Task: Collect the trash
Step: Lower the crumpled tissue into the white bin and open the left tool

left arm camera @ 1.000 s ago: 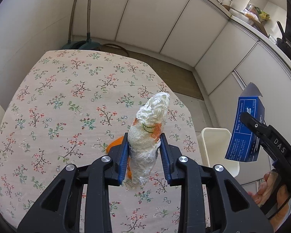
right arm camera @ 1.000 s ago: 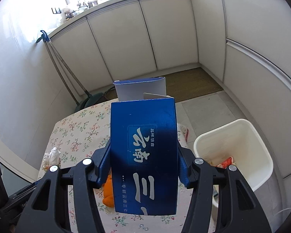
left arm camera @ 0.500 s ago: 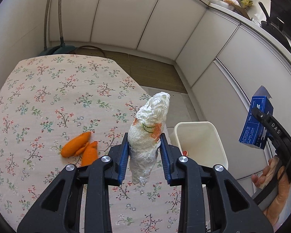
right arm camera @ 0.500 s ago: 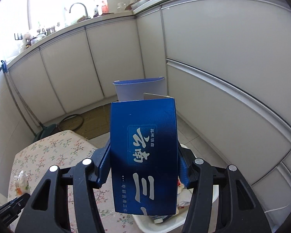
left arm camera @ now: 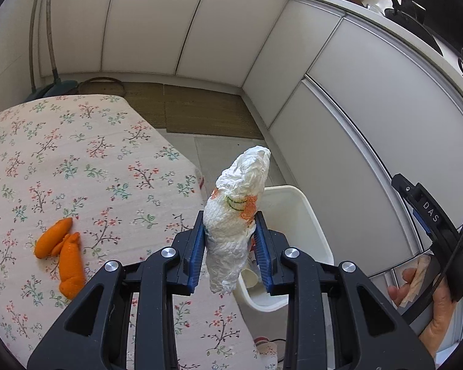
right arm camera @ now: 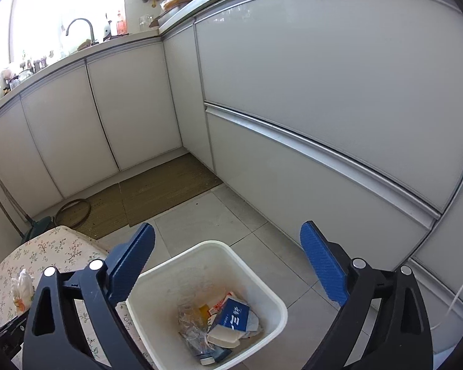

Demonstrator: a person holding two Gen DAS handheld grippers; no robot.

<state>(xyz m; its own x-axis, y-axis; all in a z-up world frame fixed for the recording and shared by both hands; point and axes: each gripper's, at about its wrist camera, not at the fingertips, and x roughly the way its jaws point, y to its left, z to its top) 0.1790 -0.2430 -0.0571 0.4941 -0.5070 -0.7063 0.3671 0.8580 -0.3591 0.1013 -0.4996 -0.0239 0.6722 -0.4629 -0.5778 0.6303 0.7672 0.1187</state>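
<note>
My left gripper (left arm camera: 230, 240) is shut on a crumpled white paper towel (left arm camera: 236, 212) with orange print, held upright above the table's right edge, near the white trash bin (left arm camera: 305, 215). My right gripper (right arm camera: 228, 265) is open and empty, right above the bin (right arm camera: 271, 296). The blue carton (right arm camera: 231, 316) lies inside the bin among other trash. Orange peels (left arm camera: 63, 256) lie on the floral tablecloth (left arm camera: 77, 169). The paper towel also shows at the left in the right wrist view (right arm camera: 23, 283).
White kitchen cabinets (right arm camera: 324, 92) stand close behind and to the right of the bin. A brown mat (left arm camera: 200, 111) covers the floor beyond the table. A mop and hose (left arm camera: 51, 86) lean in the far corner. The right gripper body (left arm camera: 432, 231) shows at the right edge.
My right gripper opened and the blue carton dropped into the bin. My left gripper swung right with the paper towel, closer to the bin.
</note>
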